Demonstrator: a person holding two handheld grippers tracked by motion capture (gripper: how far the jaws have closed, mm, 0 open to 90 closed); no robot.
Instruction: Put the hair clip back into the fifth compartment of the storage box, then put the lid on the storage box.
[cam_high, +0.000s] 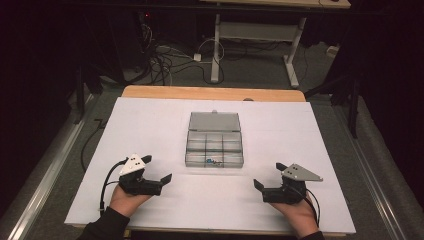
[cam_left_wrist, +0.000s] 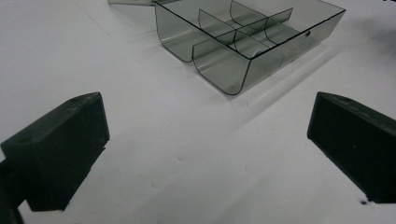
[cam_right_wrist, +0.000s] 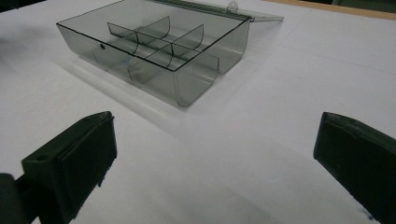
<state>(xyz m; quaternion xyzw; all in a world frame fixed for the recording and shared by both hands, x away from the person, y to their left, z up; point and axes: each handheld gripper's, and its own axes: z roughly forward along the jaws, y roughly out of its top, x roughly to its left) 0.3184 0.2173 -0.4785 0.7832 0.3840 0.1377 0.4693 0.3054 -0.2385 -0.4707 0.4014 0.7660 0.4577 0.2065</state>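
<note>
A clear grey plastic organiser box lies open in the middle of the white table, its lid folded back flat. Dividers split it into several compartments, and something small and blue lies in the near middle one. My left gripper rests low at the box's near left, jaws wide apart and empty. My right gripper sits at the near right, also open and empty. The left gripper view has the box ahead between its own gripper's jaws. The right gripper view has the box ahead and to the left of its own gripper.
White paper covers the table, and a wooden edge runs along the far side. Beyond it are cables and desk legs on the floor. Bare table surface surrounds the box.
</note>
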